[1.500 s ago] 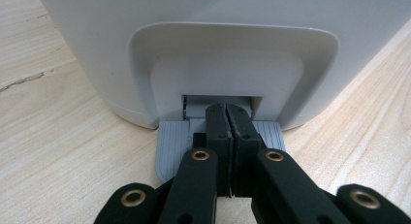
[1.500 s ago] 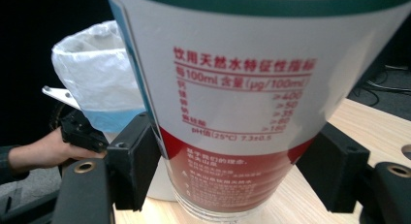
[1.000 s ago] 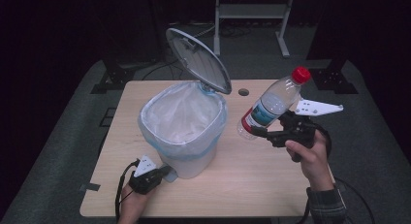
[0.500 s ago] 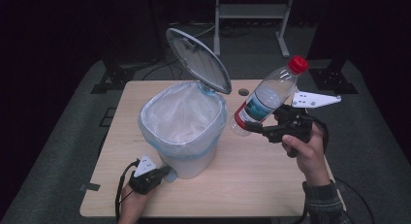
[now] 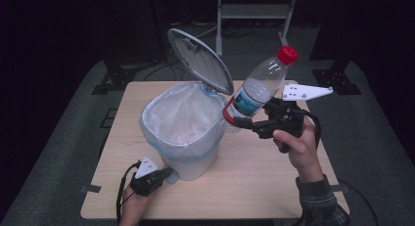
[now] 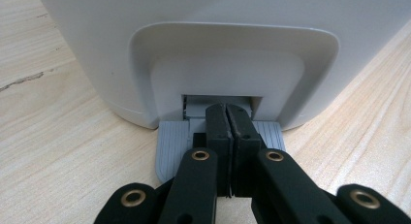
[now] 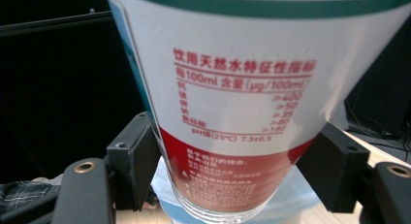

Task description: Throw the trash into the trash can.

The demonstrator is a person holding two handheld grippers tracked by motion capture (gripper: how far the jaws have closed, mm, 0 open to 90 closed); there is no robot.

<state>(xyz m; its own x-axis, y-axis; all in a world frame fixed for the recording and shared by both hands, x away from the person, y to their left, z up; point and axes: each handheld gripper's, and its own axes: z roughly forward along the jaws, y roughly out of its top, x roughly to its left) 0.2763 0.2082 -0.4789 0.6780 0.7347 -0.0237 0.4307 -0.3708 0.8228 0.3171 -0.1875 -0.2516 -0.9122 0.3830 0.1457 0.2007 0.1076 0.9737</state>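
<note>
The right gripper point(image 5: 238, 121) clamps a clear, red-capped plastic water bottle point(image 5: 257, 89) beside the lined white pedal bin point(image 5: 182, 133); the left gripper point(image 6: 227, 118), jaws closed, presses the bin's grey pedal point(image 6: 170, 145).

Overhead light falls evenly on the surface point(image 5: 254, 187); surroundings stay dark. Shadows are soft. Close-range label text before the right tool point(image 7: 232, 175) appears slightly blurred.
</note>
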